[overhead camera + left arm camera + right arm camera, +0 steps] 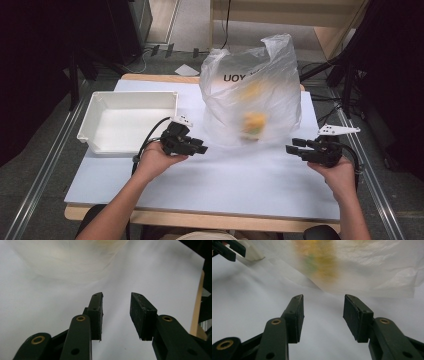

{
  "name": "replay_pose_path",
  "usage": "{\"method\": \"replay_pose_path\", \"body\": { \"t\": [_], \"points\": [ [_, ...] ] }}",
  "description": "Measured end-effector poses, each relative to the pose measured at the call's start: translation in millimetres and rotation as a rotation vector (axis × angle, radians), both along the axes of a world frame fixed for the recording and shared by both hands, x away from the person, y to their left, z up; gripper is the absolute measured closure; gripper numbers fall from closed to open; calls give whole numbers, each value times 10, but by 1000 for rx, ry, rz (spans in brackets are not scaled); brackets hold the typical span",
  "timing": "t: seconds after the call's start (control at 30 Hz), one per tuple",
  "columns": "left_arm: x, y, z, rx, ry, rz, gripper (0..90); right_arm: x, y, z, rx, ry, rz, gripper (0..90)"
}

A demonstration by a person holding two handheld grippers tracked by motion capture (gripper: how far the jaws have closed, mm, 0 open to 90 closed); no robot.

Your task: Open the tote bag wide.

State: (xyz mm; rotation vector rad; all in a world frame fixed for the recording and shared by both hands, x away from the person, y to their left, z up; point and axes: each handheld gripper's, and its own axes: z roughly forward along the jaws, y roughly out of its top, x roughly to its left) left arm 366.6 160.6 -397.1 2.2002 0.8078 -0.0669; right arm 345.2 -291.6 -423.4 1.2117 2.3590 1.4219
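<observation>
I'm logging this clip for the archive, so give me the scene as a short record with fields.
surface: white table top
bag: translucent plastic bag standing at the middle rear, with blurred yellow contents inside
bin: white bin, empty, at the table's left
left gripper: left gripper beside the bag's left, jaws apart, nothing between them
right gripper: right gripper beside the bag's right, jaws apart, nothing between them
contact: neither gripper touches the bag

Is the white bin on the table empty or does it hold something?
Empty: the high view shows the white bin's bare floor; the yellow items sit inside the plastic bag.
</observation>
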Motion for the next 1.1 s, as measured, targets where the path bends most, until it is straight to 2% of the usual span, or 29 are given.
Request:
{"method": "replay_pose_path", "body": {
  "t": [0.03, 0.13, 0.27, 0.37, 0.43, 0.57, 0.63, 0.8, 0.93, 1.1],
  "points": [
    [4, 12, 30, -16, 4, 0, 633, 25, -29, 14, 5, 1, 8, 529],
    [11, 25, 151, -16, -17, -9, 637, 85, -84, 75, 4, 0, 22, 539],
    [45, 62, 341, -61, -31, -14, 637, 172, -164, 195, 7, -13, 53, 547],
    [78, 87, 460, -56, -46, -10, 641, 248, -224, 312, 0, -27, 64, 561],
    [99, 110, 550, -67, -45, -4, 641, 292, -250, 373, -1, -34, 73, 568],
    [121, 133, 735, -78, -58, -11, 663, 405, -297, 519, 19, -40, 88, 602],
    [146, 140, 838, -67, -70, -18, 678, 472, -319, 597, 23, -43, 91, 633],
    [206, 137, 1113, -83, -93, -29, 718, 660, -352, 815, 3, -54, 94, 699],
    [246, 106, 1313, -90, -116, -35, 750, 798, -371, 1003, 4, -49, 79, 804],
    [325, 52, 1500, -90, -129, -42, 777, 949, -367, 1223, -22, -75, 112, 900]
  ]
}}
